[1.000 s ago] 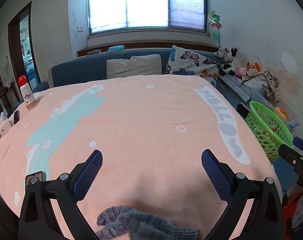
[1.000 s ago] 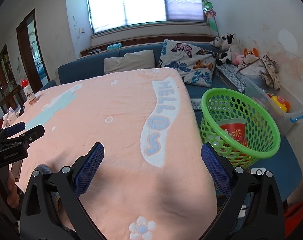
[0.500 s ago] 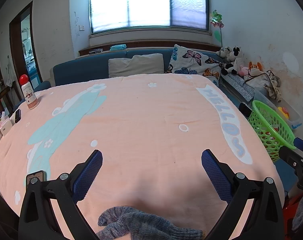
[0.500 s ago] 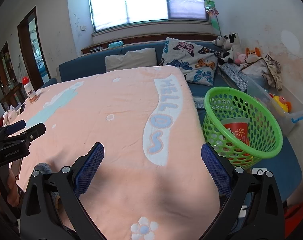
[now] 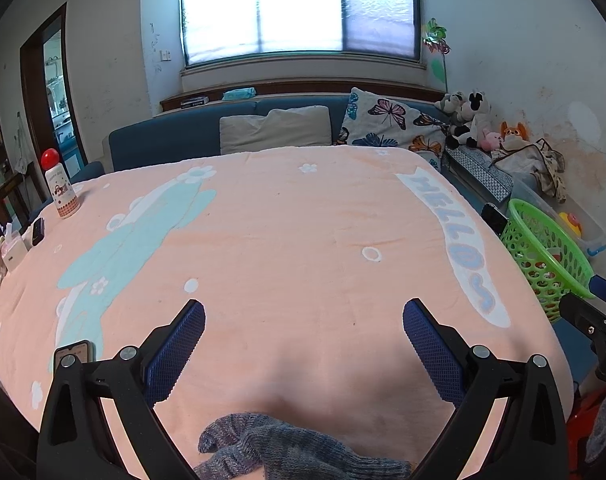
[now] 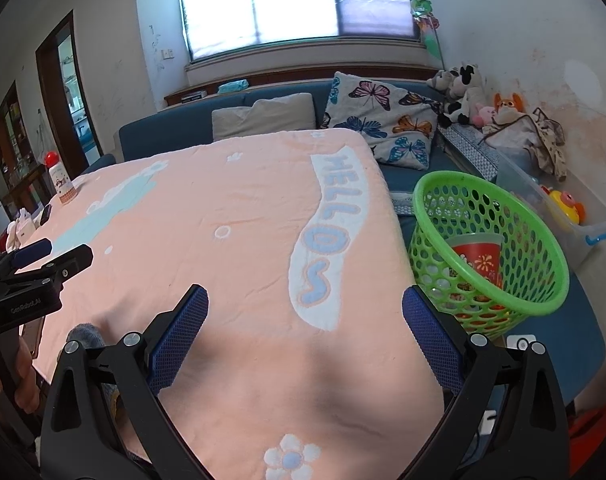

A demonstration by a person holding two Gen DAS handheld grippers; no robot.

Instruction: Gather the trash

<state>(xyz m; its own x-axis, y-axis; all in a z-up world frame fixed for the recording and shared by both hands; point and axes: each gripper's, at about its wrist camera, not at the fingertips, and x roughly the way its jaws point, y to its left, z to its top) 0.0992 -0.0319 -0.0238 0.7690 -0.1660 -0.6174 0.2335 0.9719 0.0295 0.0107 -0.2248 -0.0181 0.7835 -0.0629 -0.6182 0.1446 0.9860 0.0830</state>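
Both tools hover spread-jawed and empty above the peach fleece blanket with pale-blue motifs [image 5: 287, 240], which serves here as the landmark. The left gripper [image 5: 303, 334] hangs over the blanket's near edge, just beyond a grey-blue knitted glove [image 5: 279, 450]; a dark smartphone [image 5: 73, 354] lies at the blanket's near left corner. The right gripper [image 6: 305, 320] sits over the near right part of the blanket, beside the white "HELLO" lettering [image 6: 327, 236]. Off the blanket's right edge, tilted toward it, stands the green perforated plastic basket [image 6: 543, 248], the apparent trash receptacle, holding a red printed paper cup [image 6: 479, 252] and some smaller litter that cannot be made out. No loose trash shows on the open blanket, so the step in hand appears to be searching, or the collection is near its end. The next move calls for finding a remaining piece, perhaps at the far left edge, where a white bottle with a red round cap [image 5: 61, 186], a small black device [image 5: 37, 231] and a pale tissue pack [image 5: 13, 250] stand. Beyond the blanket's far edge lie a beige cushion [image 5: 277, 128] and a butterfly-print pillow [image 5: 395, 124]. Nothing obstructs the path to the basket.
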